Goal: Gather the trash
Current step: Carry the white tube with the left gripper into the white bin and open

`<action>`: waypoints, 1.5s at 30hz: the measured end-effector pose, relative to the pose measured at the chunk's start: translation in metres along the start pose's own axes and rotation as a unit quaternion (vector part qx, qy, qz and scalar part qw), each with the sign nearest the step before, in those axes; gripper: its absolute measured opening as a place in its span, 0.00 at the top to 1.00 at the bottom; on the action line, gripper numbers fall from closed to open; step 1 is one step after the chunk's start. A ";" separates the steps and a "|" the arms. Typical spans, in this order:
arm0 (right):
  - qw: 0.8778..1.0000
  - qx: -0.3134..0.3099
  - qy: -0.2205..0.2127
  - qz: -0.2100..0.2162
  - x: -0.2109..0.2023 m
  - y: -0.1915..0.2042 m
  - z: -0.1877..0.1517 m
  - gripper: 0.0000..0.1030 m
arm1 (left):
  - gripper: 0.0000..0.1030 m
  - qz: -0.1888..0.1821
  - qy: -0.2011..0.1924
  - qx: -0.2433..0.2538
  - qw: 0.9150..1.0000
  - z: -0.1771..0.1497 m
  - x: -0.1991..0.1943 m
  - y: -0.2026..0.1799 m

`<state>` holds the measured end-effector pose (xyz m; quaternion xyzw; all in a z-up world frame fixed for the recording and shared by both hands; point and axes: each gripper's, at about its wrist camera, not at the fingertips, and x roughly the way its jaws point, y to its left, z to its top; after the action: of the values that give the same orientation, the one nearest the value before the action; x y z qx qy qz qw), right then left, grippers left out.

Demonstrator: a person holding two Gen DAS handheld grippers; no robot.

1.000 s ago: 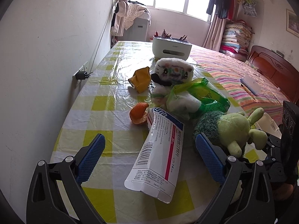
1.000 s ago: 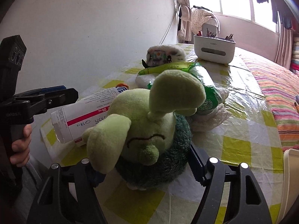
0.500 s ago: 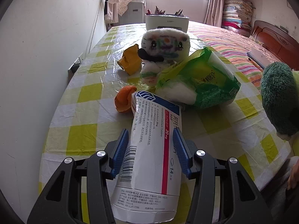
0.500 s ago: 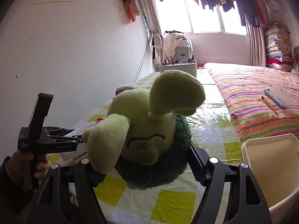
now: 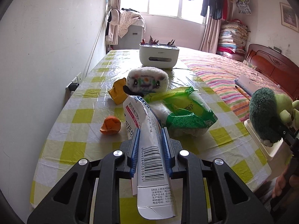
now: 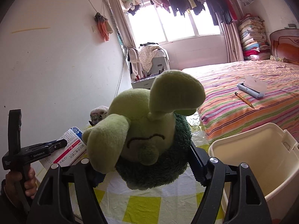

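Since a second ago the left gripper point(image 5: 150, 140) has come from wide open around the flattened white medicine box with red stripe and barcode point(image 5: 149, 149) to clamped on it, jaws just closing; blue pads point(image 5: 135, 145) press both sides and the box is lifted clear of the tabletop, far end tilted up. Right gripper point(image 6: 147, 168) has swung from the table toward the cream plastic bin point(image 6: 276, 177), jaws wide but pressed on the green plush toy with dark green fuzzy collar point(image 6: 145, 130) (held clear of the table). Bin sits at the table's right edge beside the toy; the inside that shows is bare.

On the yellow-and-white checked plastic tablecloth point(image 5: 78, 128): orange peel piece point(image 5: 110, 125), crumpled yellow wrapper point(image 5: 117, 91), green-and-white plastic bag point(image 5: 186, 112), white plush toy with drawn face point(image 5: 147, 80). Further back, white desktop organiser box point(image 5: 158, 57) with pens sticking out of the top.
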<state>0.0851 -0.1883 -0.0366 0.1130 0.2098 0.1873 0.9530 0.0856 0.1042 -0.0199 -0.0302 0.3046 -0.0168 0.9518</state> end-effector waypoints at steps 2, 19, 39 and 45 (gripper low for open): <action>1.000 0.003 -0.008 -0.009 -0.003 -0.003 0.000 0.32 | 0.78 -0.008 -0.014 0.005 1.000 0.004 -0.005 -0.012; 0.997 0.047 -0.049 -0.031 -0.025 -0.032 0.000 0.32 | 0.78 -0.080 -0.078 0.027 0.993 0.025 -0.022 -0.093; 0.970 0.178 -0.075 -0.150 -0.054 -0.109 -0.004 0.27 | 0.78 -0.159 -0.062 0.067 0.983 0.028 -0.007 -0.175; 0.965 0.182 -0.078 -0.173 -0.055 -0.113 -0.003 0.20 | 0.78 -0.178 -0.056 0.065 0.980 0.032 -0.002 -0.191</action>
<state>0.0721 -0.3122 -0.0527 0.2613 0.1815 -0.0312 0.9475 0.1001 -0.0845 0.0198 -0.0233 0.2384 -0.2042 0.9492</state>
